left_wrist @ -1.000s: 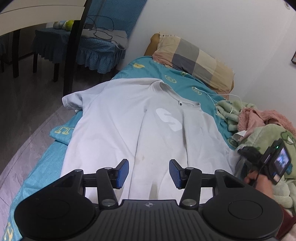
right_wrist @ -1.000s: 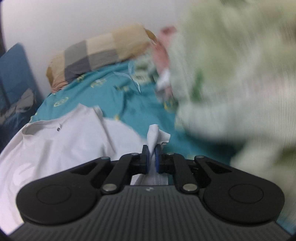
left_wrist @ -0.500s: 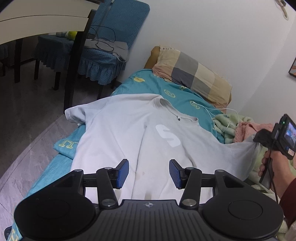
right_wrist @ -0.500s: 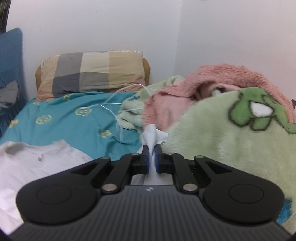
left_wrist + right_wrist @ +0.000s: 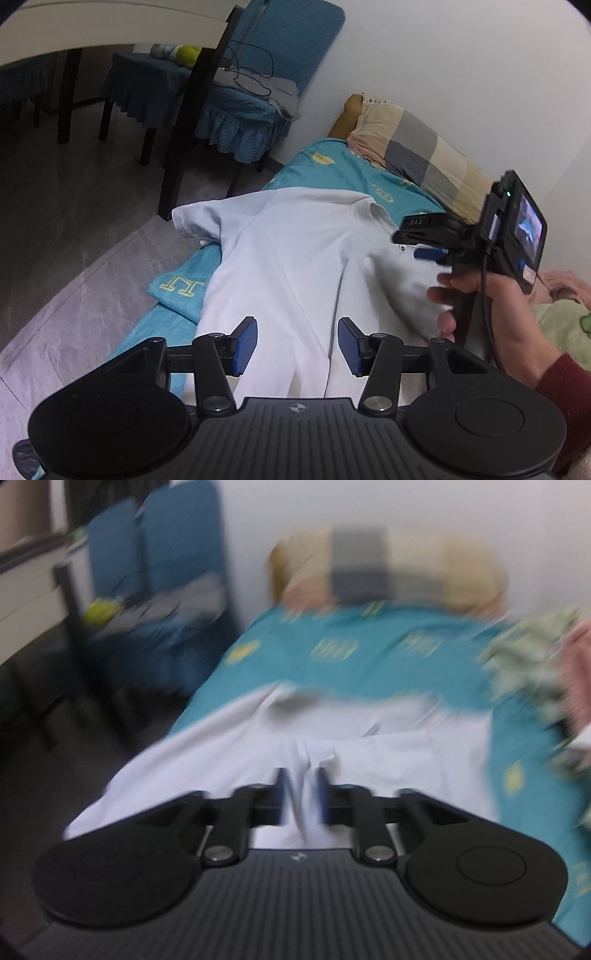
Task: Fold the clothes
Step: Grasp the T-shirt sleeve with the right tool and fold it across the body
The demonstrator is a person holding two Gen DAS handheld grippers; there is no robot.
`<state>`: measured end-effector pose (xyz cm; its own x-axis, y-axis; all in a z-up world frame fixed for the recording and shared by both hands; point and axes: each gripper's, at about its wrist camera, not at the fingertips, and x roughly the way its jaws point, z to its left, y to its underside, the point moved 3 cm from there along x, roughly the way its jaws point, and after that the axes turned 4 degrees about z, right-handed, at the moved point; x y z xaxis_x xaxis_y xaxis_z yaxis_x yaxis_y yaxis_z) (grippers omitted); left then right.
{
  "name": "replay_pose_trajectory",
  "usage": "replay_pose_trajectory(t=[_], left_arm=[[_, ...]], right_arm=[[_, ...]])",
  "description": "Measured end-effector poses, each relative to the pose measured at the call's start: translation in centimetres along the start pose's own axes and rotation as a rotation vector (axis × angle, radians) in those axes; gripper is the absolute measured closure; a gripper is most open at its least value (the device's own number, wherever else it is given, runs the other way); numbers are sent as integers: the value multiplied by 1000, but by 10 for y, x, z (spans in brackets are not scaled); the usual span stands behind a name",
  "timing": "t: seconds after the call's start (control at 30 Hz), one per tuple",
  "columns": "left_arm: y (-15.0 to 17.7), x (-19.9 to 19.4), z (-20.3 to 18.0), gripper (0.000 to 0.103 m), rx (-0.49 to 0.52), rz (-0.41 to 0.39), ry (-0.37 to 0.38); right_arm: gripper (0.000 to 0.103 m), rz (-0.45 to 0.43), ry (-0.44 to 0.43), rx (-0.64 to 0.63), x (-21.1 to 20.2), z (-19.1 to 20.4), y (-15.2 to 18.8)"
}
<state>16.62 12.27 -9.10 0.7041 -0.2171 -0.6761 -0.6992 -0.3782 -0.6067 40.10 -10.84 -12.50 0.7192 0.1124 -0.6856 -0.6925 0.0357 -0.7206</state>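
— Jaws on the left gripper (image 5: pixel 297 345) stood wide apart and held nothing, hovering over the lower part of the white T-shirt (image 5: pixel 295 266). And the right?

— Right gripper (image 5: pixel 301 792) showed its jaws a little apart with a ridge of the shirt's cloth between them; through the blur I couldn't tell whether the pads pinched it or merely flanked it.

— Where did the shirt lie?

— Spread on the teal bed sheet (image 5: pixel 332 166), collar toward the checked pillow (image 5: pixel 424 151), one sleeve (image 5: pixel 199 218) reaching the bed's edge, the far side seemingly turned inward.

— How would it handle?

— Light, limp, prone to sagging and creasing. I'd judge hems, shoulder seams or sleeve edges the best holds.
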Motion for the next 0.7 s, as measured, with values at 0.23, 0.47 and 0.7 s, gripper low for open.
replay_pose_trajectory(t=[0.23, 0.47, 0.7], left_arm=[[2, 15, 0, 52, -14, 25, 24], [26, 17, -32, 52, 86, 56, 84], [61, 0, -70, 52, 182, 116, 162]], right_arm=[[37, 5, -160, 15, -67, -18, 19], [37, -24, -166, 175, -197, -83, 90], [35, -23, -116, 427, -255, -154, 164]])
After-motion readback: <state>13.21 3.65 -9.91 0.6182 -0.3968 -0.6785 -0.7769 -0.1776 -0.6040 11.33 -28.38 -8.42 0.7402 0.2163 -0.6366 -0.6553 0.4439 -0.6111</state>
